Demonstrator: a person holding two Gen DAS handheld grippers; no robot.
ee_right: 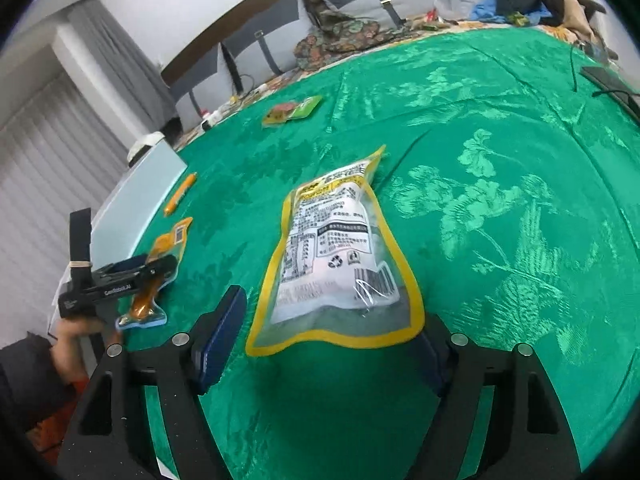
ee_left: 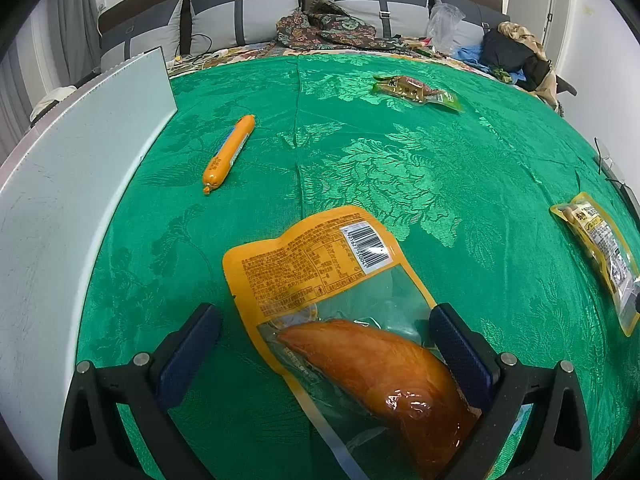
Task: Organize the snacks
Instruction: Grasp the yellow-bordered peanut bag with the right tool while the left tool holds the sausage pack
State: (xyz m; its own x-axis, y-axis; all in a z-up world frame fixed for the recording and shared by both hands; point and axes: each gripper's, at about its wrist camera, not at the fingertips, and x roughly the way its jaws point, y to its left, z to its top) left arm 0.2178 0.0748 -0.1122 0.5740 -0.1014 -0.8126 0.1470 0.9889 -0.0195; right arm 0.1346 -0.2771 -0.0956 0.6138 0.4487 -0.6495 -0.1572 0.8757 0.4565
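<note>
An orange packet (ee_left: 320, 264) with a brown piece of meat in its clear part lies on the green cloth (ee_left: 420, 168), label side down. My left gripper (ee_left: 324, 356) stands open around its lower half; the right pad (ee_left: 460, 352) is at the packet's edge and the left pad is well off it. The right wrist view shows that gripper (ee_right: 160, 270) over the same packet (ee_right: 168, 246). A white packet with a yellow rim (ee_right: 336, 264) lies flat on the cloth. My right gripper (ee_right: 326, 346) is open, its fingers on either side of the packet's near end.
An orange sausage stick (ee_left: 229, 154) lies near a pale board (ee_left: 80, 184) along the left edge. A green packet (ee_left: 416, 92) sits further back. A dark flat device with a cable (ee_right: 612, 80) is at the right edge. Cushions and heaped clothes fill the back. A person's hand (ee_right: 76, 332) holds the left gripper.
</note>
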